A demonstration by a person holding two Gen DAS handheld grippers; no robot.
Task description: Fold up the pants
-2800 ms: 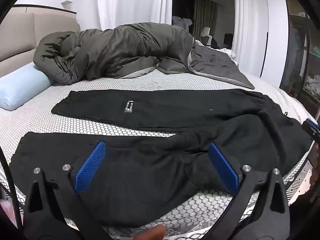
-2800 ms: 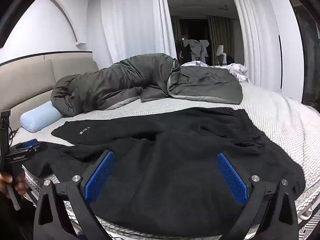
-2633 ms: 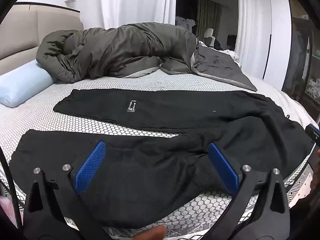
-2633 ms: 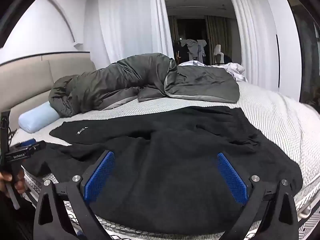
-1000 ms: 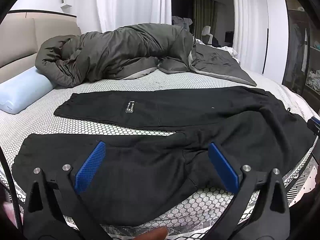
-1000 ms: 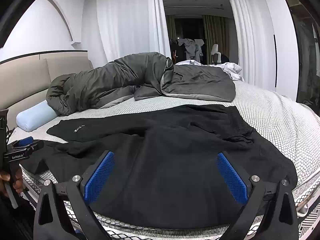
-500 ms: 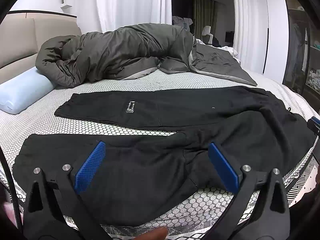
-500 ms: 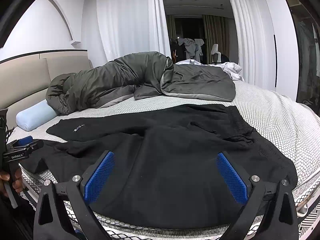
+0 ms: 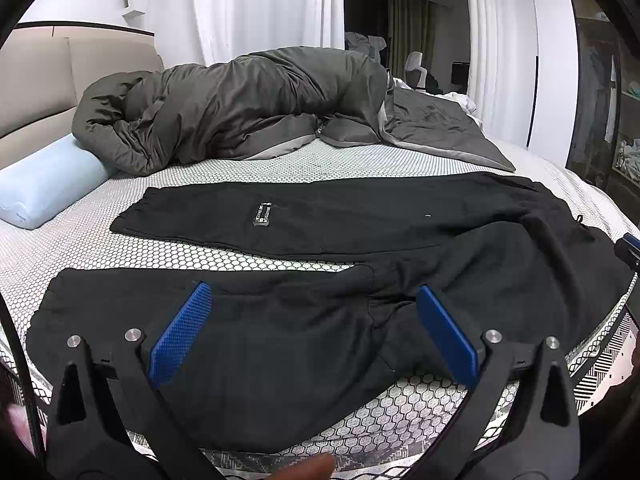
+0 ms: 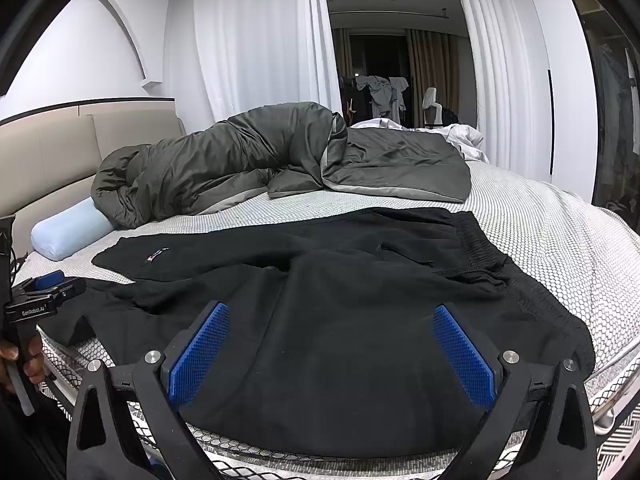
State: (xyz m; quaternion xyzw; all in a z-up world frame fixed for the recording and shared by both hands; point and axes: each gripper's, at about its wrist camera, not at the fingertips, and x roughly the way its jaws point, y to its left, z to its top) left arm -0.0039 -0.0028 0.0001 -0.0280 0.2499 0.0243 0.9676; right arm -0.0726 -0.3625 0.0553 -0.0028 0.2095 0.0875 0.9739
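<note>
Black pants (image 9: 312, 320) lie spread flat on the bed, both legs running to the left, waistband at the right. The far leg carries a small label (image 9: 262, 213). The pants also fill the right wrist view (image 10: 340, 320), with the elastic waistband (image 10: 476, 246) at the right. My left gripper (image 9: 314, 328) is open and empty, hovering over the near leg by the bed's front edge. My right gripper (image 10: 332, 344) is open and empty, over the hip area. The left gripper's body (image 10: 40, 304) shows at the far left of the right wrist view.
A crumpled dark grey duvet (image 9: 248, 112) lies across the far side of the bed. A light blue bolster pillow (image 9: 44, 180) rests at the left by the beige headboard (image 9: 36, 76). The honeycomb-patterned mattress (image 9: 280, 168) shows around the pants. White curtains (image 10: 256, 40) hang behind.
Both grippers have stayed open and almost still; the views shifted only slightly. The pants have not moved.
</note>
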